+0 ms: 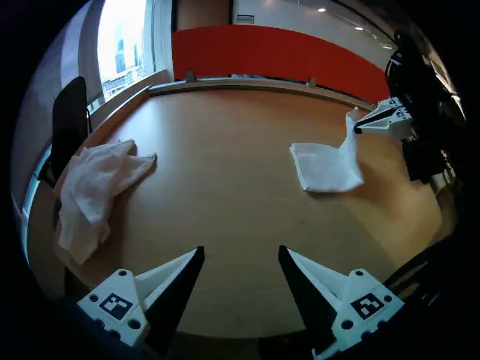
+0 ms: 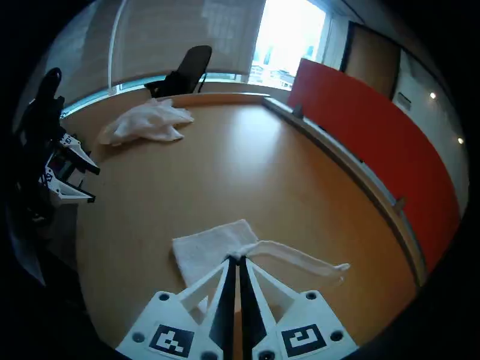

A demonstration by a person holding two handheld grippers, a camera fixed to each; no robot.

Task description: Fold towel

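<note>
Wooden table (image 2: pixel 240 168); right hand-held gripper (image 2: pixel 237 259) pinches towel (image 2: pixel 207 249) corner; near edge hidden.

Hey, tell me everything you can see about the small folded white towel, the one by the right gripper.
The towel is white, soft terry-looking cloth, folded into a rough rectangle. Most of it lies flat on the wooden table. One edge is raised off the surface as a drooping strip, pinched between the closed fingers of the right hand-held gripper. Nothing else touches it, and it lies well apart from the crumpled cloth.
</note>
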